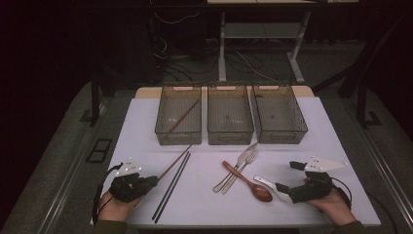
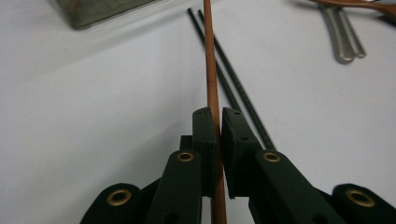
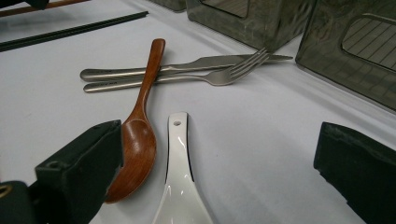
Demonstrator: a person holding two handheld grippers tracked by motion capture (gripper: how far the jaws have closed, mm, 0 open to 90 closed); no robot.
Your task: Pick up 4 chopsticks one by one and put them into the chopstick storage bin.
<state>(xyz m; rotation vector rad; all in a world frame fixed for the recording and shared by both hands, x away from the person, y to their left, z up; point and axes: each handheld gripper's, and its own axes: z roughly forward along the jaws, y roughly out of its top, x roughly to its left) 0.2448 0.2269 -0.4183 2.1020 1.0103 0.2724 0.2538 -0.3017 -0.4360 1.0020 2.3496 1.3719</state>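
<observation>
The left tongs (image 2: 218,133) are clamped almost fully shut on a brown chopstick (image 2: 211,70), which runs forward from between them, its far tip toward the left bin (image 1: 178,115) ahead, where a matching chopstick (image 1: 182,118) already lies. The grip sits near one end, so the long free length could swing or slip out as it is lifted, or snag the bin rim. The black chopsticks (image 2: 238,88) lie just beside the tongs and could be knocked. The right tongs (image 3: 219,168) stand wide open and empty over the table (image 1: 302,141), straddling a white spoon (image 3: 180,177), with a wooden spoon (image 3: 137,144) at one pad.
</observation>
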